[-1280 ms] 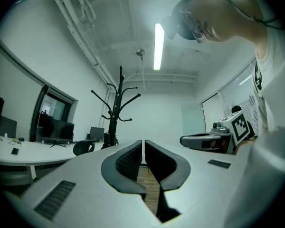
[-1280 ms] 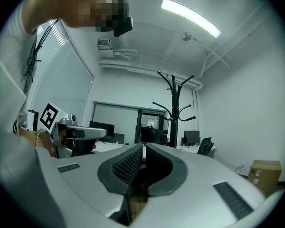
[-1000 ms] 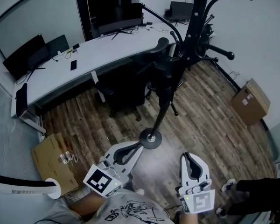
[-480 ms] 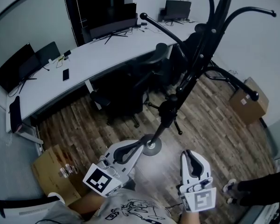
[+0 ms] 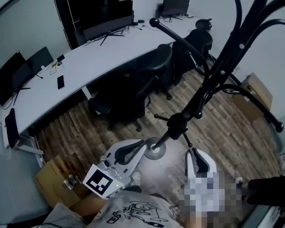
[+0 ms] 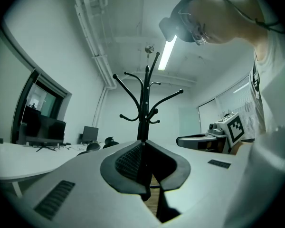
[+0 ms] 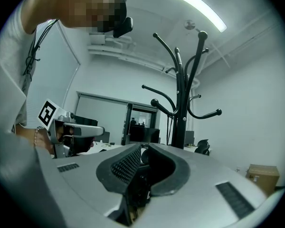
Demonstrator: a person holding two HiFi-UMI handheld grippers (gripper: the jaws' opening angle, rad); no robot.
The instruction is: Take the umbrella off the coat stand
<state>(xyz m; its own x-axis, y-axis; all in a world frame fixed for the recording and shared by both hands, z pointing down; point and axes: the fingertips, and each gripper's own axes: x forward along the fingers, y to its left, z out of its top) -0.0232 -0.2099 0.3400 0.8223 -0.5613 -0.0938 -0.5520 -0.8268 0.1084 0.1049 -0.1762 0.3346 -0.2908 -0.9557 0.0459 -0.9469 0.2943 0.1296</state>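
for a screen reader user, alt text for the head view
A black coat stand, no umbrella visible on it, rises from a wood floor. Below it are the left gripper and the right gripper, whose empty jaws have just been opening.

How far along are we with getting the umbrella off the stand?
Nothing looks done yet. The left gripper is shut and the right gripper has its jaws just edging apart. Both are empty and short of the coat stand. No umbrella is visible on it, so finding, gripping and lifting remain.
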